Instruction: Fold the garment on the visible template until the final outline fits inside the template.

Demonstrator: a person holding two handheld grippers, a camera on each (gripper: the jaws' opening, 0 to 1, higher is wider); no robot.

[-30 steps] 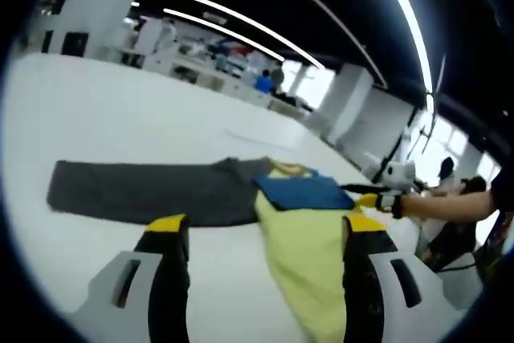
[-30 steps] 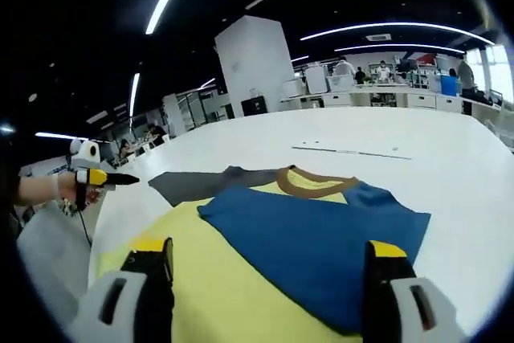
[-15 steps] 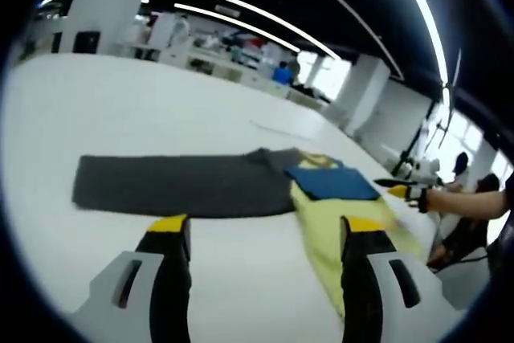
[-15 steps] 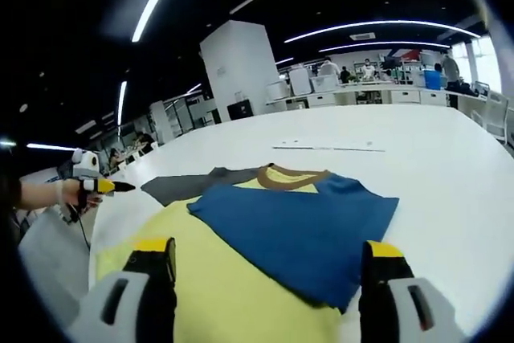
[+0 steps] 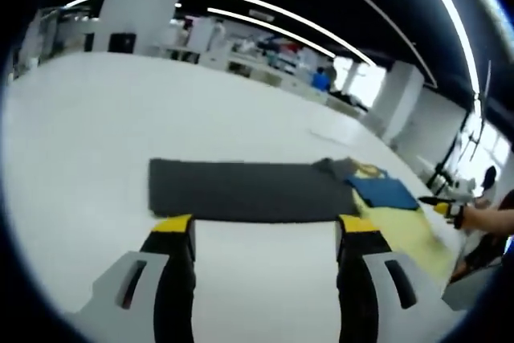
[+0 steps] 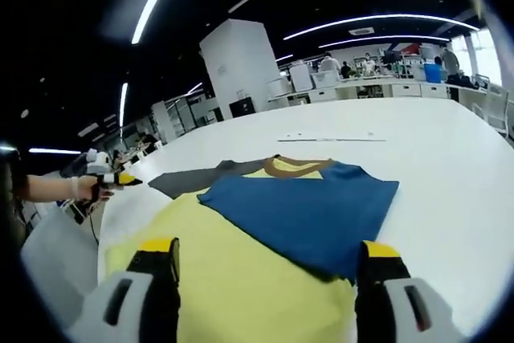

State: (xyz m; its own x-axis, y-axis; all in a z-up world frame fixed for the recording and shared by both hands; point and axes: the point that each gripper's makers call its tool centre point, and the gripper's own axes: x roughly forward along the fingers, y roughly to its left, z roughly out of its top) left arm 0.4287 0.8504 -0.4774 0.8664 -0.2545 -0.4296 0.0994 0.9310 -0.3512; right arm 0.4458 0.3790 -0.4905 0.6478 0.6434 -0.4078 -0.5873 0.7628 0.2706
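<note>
Shirt (image 6: 265,238) hem cut off behind right tongs (image 6: 265,267); both tongs, left tongs (image 5: 265,238) included, gaping, empty. Grey sleeve (image 5: 241,190) now centred, formerly left.

I can read no text, label, brand or number from here. The yellow and blue garment (image 6: 265,255), the grey template (image 5: 241,190) and the white desk (image 5: 88,134) carry no legible marks.
</note>
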